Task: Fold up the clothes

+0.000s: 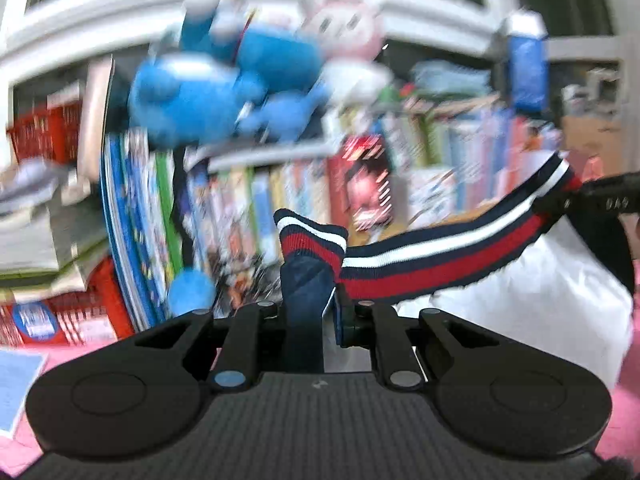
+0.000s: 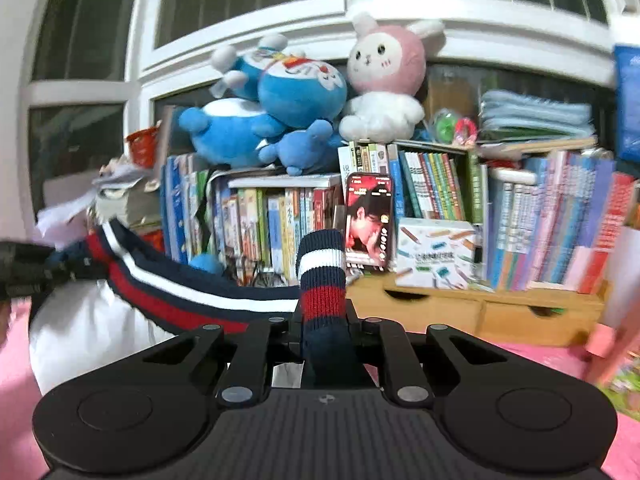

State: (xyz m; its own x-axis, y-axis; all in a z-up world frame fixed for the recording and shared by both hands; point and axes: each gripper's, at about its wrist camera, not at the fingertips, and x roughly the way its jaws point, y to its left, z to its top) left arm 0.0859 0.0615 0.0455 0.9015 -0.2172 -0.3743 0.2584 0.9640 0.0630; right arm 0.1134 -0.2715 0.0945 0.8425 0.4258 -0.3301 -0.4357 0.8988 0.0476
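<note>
stage: early, no fold made yet | left gripper (image 1: 320, 300) and right gripper (image 2: 324, 320) each pinch the striped hem (image 1: 440, 256) | garment hangs stretched between your hands, above the pink surface (image 2: 16, 360)

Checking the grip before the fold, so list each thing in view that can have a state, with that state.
left gripper: shut on the striped waistband.
right gripper: shut on the striped waistband.
striped waistband: lifted, stretched between both grippers.
phone: screen on, propped upright against the books.
</note>
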